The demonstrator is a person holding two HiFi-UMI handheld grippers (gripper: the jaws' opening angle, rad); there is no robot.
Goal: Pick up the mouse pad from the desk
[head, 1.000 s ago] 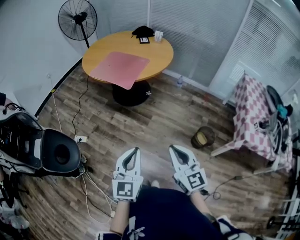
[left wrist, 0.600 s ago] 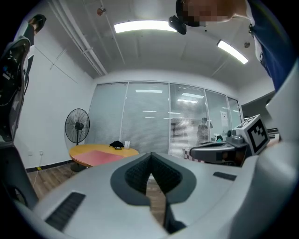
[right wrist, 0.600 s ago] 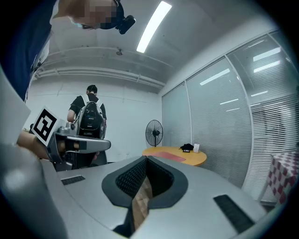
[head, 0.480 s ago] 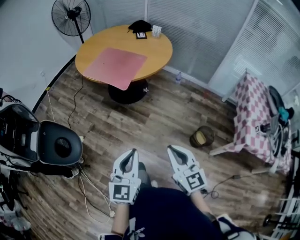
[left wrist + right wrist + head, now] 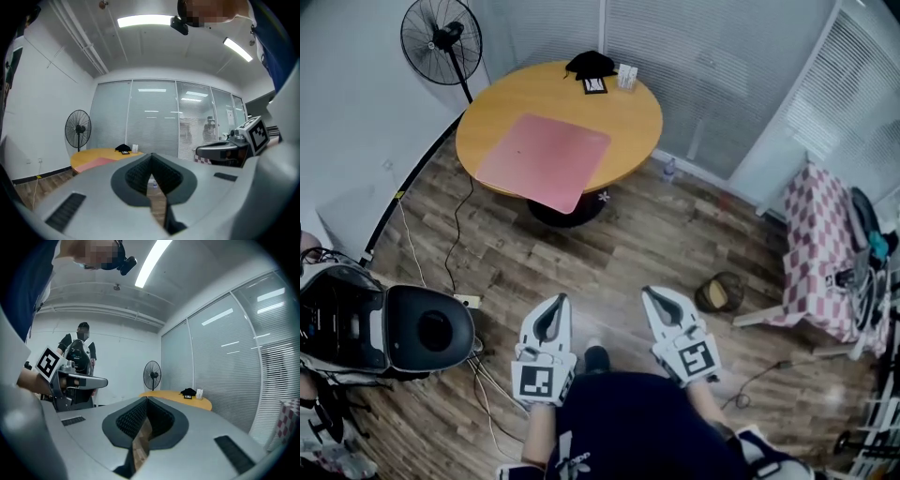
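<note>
The pink mouse pad point(image 5: 544, 161) lies flat on the round wooden table point(image 5: 623, 117), with its near corner hanging over the table's edge. In the left gripper view the mouse pad point(image 5: 91, 164) is a pink strip on the far table point(image 5: 101, 153). My left gripper point(image 5: 555, 298) and right gripper point(image 5: 653, 292) are held side by side over the wooden floor, well short of the table and pointing toward it. Both are shut with nothing in them. The left gripper's point(image 5: 151, 176) and the right gripper's point(image 5: 145, 420) own views show the tips meeting.
A standing fan point(image 5: 442, 37) is left of the table. A black item point(image 5: 589, 64) and small cards sit on the table's far side. A black seat point(image 5: 422, 323) and floor cables point(image 5: 459, 244) are at left. A basket point(image 5: 720, 292) and checkered cloth point(image 5: 825, 253) are at right.
Both grippers have been carried across the floor toward the table, still side by side and shut. The table and pad now look a little larger.
</note>
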